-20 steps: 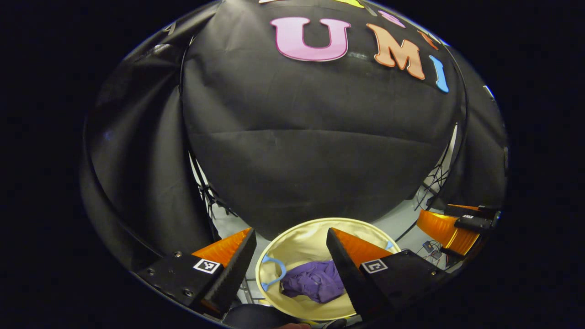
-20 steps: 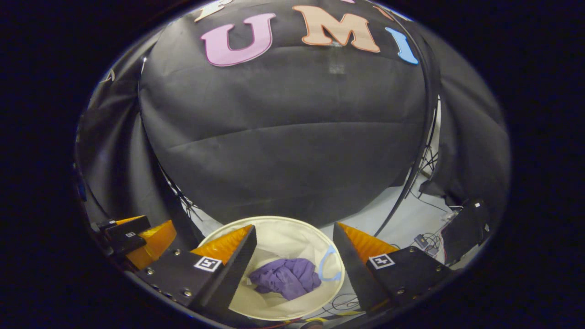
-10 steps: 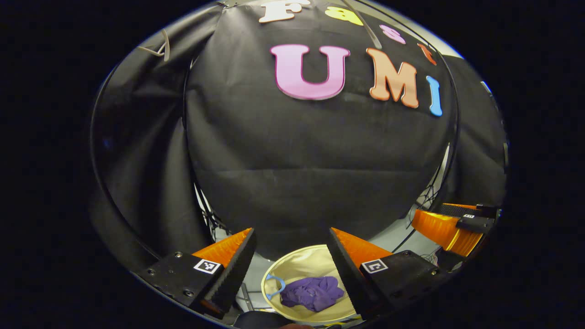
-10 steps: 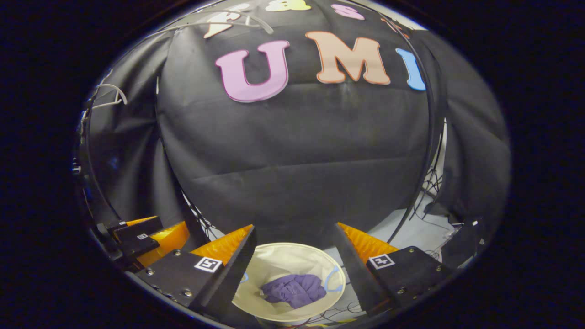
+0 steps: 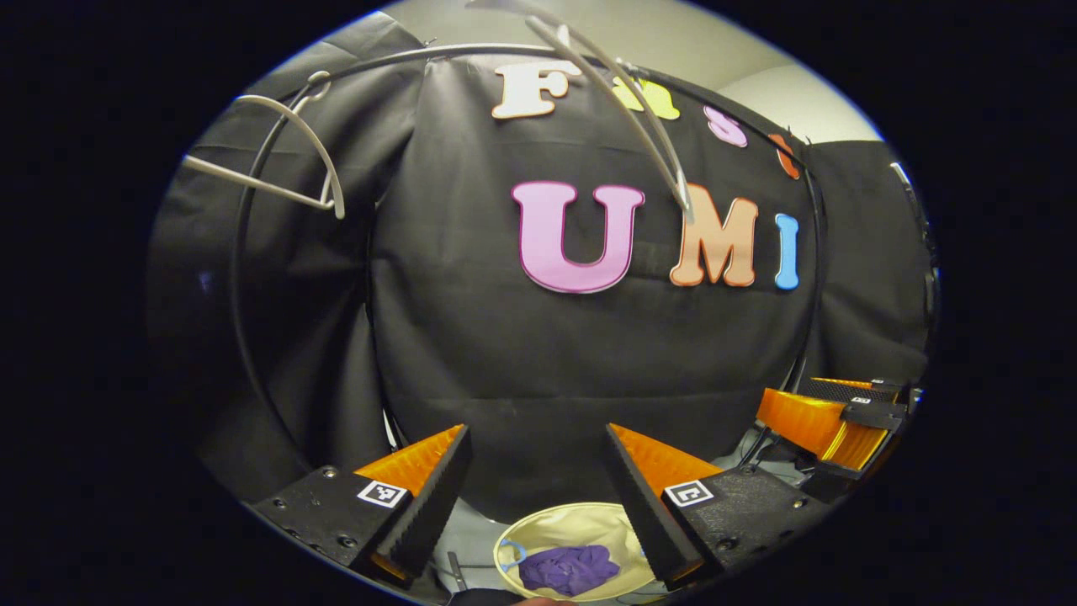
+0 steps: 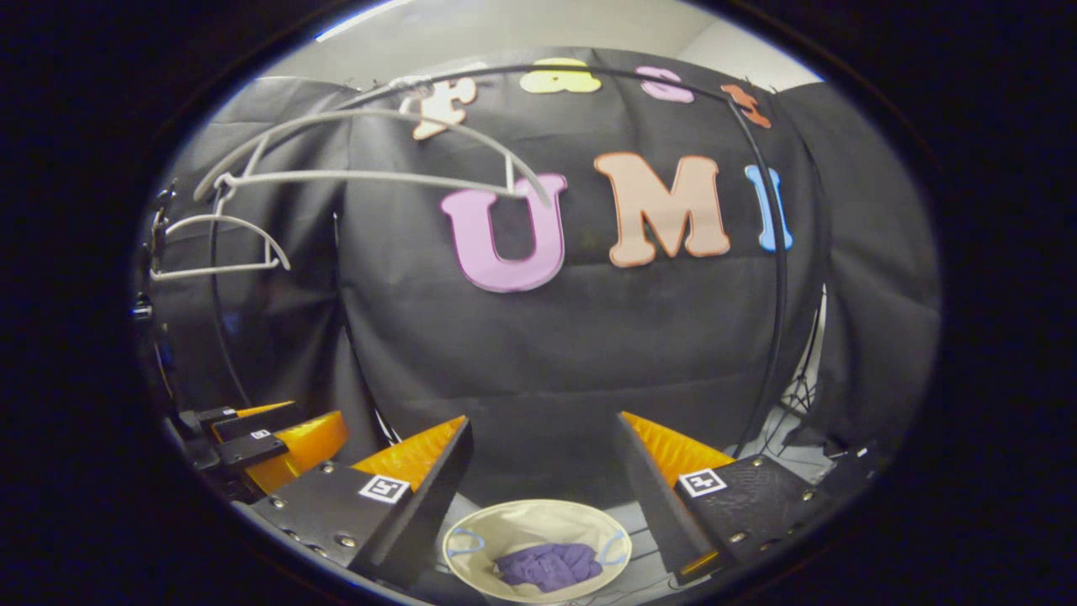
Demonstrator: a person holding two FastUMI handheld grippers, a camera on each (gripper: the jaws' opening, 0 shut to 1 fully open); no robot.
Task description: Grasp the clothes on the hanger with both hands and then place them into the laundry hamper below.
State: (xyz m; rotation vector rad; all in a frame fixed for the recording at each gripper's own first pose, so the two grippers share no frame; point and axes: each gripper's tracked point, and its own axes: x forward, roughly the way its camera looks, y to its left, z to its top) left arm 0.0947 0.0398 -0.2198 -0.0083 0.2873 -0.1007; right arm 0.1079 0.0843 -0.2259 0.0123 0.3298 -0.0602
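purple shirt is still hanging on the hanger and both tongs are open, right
Not quite. The purple shirt lies bunched in the laundry hamper, as the right gripper view shows; the hanger is bare. Both tongs, left and right, are open.

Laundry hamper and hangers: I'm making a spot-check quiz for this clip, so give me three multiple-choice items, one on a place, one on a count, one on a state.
1. Where does the purple garment lie?
A. On a hanger
B. Inside the laundry hamper
C. On the floor beside the hamper

2. How many bare hangers does the right gripper view show on the rail?
A. Two
B. Four
C. None

3. How do the jaws of the left gripper and right gripper stand?
A. Both wide apart, holding nothing
B. Both pressed on cloth
C. One clamped on a hanger

Key: 1 B, the garment sits bunched in the hamper's bottom. 2 A, a near hanger and a far hanger hang empty. 3 A, open gaps show between the fingers.
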